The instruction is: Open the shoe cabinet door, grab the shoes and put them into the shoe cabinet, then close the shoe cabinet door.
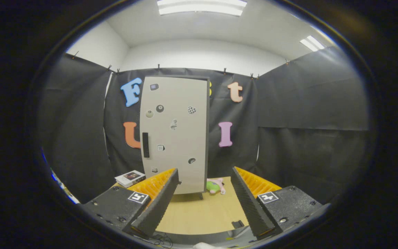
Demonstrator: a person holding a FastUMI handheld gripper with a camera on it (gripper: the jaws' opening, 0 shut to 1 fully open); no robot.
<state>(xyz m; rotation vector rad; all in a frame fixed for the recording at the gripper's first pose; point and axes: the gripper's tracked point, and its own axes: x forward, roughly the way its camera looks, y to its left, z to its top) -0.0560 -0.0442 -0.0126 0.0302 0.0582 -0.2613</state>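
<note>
- gripper is spread wide apart, nothing between the fingers, not touching anything, just hanging above the near part of the table
- shoe cabinet stands upright at the far side of the table, straight ahead and beyond the fingers, a bit toward the left one. Door looks closed, pale front facing the gripper
- dark vertical handle sits on the door's left side, about halfway up
- a bunch of small stickers are scattered over the door front
- small pink and green thing lies on the table just right of the cabinet's foot, showing between the fingers but well beyond them. Might be the shoe, honestly too small to tell
- a book or flat box lies on the table left of the cabinet, beyond the left finger
- small dark object sits on the table's near edge by the right finger, can't make out what it is
- open wooden tabletop between the fingers and the cabinet
</note>
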